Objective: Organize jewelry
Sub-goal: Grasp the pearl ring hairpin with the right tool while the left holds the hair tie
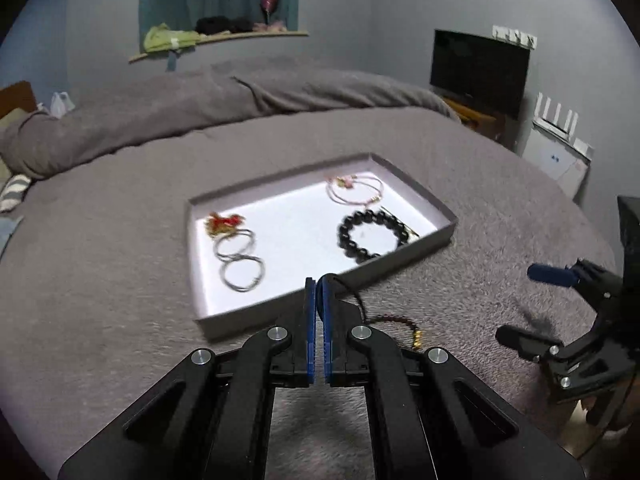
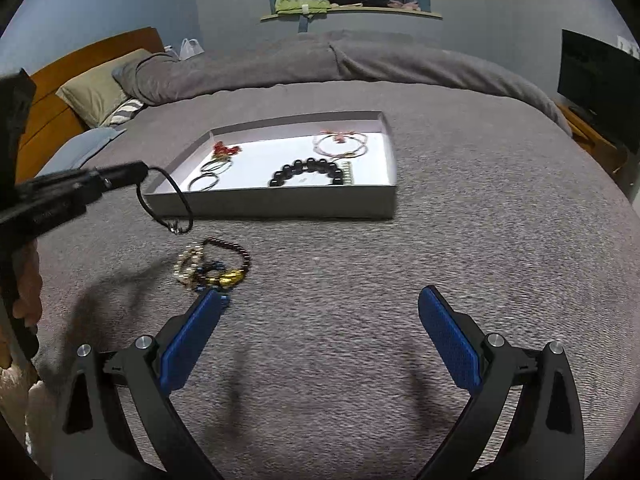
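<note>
The left gripper pinches a black cord that dangles off the bed, at the tray's seven-o'clock corner. Four pieces lie inside the tray; a beaded pile waits on the blanket at its six o'clock. The right gripper hovers low with jaws spread, empty, angled down beside the pile.

Dim, bluish room light. The tray floor glares white. Soft shadows smear the blanket at 7 o'clock in the right view. Jewelry blurs slightly; fisheye bends edges, corners vignette black.
</note>
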